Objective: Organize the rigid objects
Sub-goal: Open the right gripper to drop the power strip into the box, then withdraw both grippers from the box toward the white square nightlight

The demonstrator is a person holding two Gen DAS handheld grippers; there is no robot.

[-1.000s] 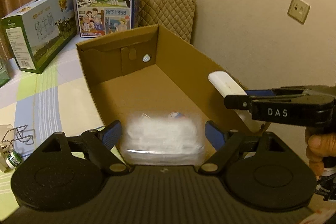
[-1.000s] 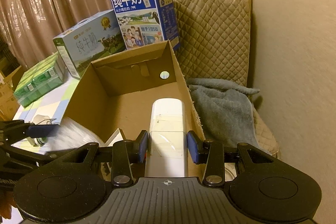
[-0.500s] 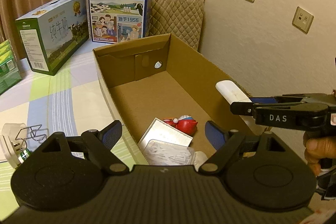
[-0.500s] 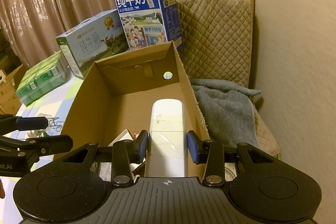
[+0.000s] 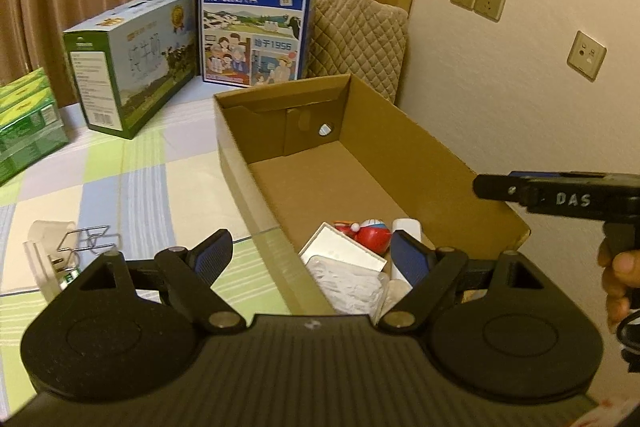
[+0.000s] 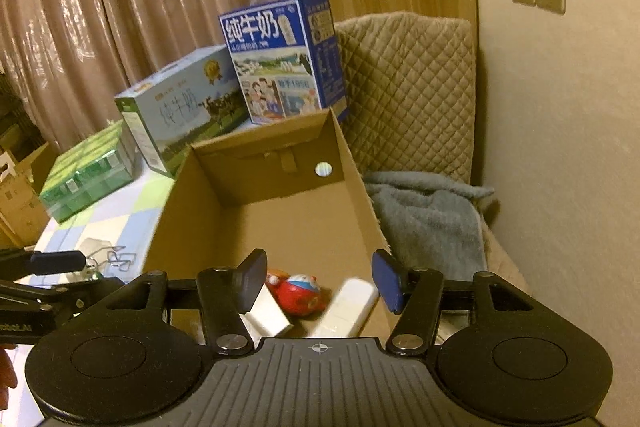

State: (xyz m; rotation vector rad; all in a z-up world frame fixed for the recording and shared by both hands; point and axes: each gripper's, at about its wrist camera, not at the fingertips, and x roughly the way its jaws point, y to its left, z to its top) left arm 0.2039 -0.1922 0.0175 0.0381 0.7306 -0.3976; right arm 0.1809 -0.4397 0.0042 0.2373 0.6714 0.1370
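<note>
An open cardboard box [image 5: 432, 151] [image 6: 360, 183] stands on the checked tablecloth. At its near end lie a white oblong case [image 6: 348, 309] [image 5: 404, 227], a red round toy [image 6: 301, 294] [image 5: 372, 233], a white flat box [image 5: 342, 253] [image 6: 266, 317] and a clear blister pack [image 5: 348, 285]. My left gripper [image 5: 310, 255] is open and empty, over the box's near left wall. My right gripper [image 6: 320, 281] is open and empty above the white case; it also shows in the left wrist view [image 5: 560, 191].
A wire clip [image 5: 86, 239] and a white plug [image 5: 44, 259] lie on the cloth left of the box. Milk cartons [image 5: 256, 27] [image 5: 132, 63] and a green pack [image 5: 24, 127] stand behind. A quilted chair [image 6: 408, 95] with a grey towel [image 6: 428, 215] is to the right.
My right gripper opened and dropped the white case into the box. My left gripper let go of the blister pack into the box earlier and has drawn back and to the left.
</note>
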